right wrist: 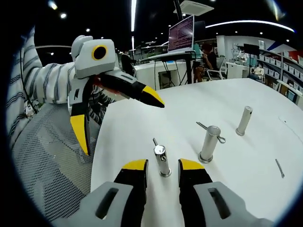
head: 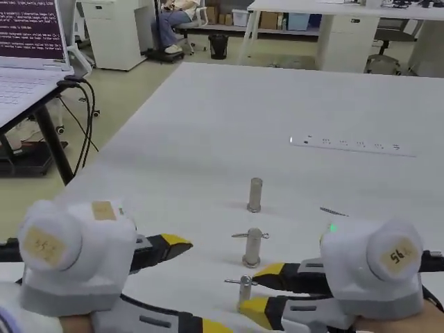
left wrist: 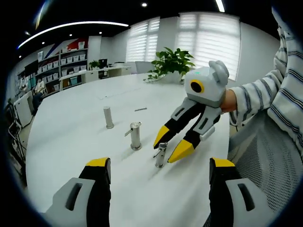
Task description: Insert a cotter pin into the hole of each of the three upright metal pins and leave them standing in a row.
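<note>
The right fingers [right wrist: 136, 166] sit slightly parted, flanking the nearest pin [right wrist: 162, 160] without gripping; the left fingers [left wrist: 98, 165] are wide open and empty.

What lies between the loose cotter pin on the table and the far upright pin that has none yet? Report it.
Nothing visible. Bare table separates the loose cotter pin from the far metal pin; the middle pin and nearest pin stand closer to the person, off that line.

Beyond my white workbench [head: 208, 125] I see a pale floor [head: 118, 97], a laptop [head: 28, 48] on a side desk, bright blinded windows [left wrist: 208, 35], a potted plant [left wrist: 171, 61] and shelves [left wrist: 61, 71].
</note>
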### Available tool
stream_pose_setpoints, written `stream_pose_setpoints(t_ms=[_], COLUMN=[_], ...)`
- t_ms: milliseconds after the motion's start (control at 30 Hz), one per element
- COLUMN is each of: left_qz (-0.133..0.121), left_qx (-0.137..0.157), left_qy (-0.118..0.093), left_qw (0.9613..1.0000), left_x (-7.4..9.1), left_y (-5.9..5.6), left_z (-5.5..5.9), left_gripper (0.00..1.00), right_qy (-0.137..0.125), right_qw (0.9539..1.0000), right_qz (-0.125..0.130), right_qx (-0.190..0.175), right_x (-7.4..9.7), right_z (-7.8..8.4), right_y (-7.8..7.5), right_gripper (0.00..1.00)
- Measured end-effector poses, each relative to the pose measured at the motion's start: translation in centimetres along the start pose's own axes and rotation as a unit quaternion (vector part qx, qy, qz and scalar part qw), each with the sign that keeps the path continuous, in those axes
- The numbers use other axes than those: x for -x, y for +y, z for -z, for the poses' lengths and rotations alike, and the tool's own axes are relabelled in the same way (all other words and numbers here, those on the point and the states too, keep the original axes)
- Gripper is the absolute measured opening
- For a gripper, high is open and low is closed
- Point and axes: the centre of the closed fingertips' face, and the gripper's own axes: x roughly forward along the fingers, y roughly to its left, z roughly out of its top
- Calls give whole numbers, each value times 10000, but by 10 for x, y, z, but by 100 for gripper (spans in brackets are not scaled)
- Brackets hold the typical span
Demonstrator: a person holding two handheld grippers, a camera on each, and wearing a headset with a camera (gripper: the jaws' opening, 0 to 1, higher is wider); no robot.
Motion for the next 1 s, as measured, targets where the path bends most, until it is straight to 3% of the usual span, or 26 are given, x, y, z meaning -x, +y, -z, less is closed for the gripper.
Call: stream_pose_setpoints(t_ms=[100,267,600,733,1000], left_qz=[-147,-198,-213,-243,-395], left_qx=[89,193,397,407,502], left_qy=[-39,-85,53,109,-77], left_qw=[9998,9996,9990,9988,9979], left_x=[5,12,15,14,17], left_y=[3,0,-7,-8,-4], left_z=[2,4,14,18,12], left_gripper=[98,99,99,99,99], right_qy=[-28,4,108,159,190], right_qw=[10000,10000,9999,9999,9990], right_qz=[-17,-55,-35,-52,-81], right_qx=[-8,-5,9,24,391], right_x=[-5,-11,-16,-15,-15], right_z=[-1,0,7,8,7], right_y=[1,3,0,0,3], right_gripper=[20,18,6,6,4])
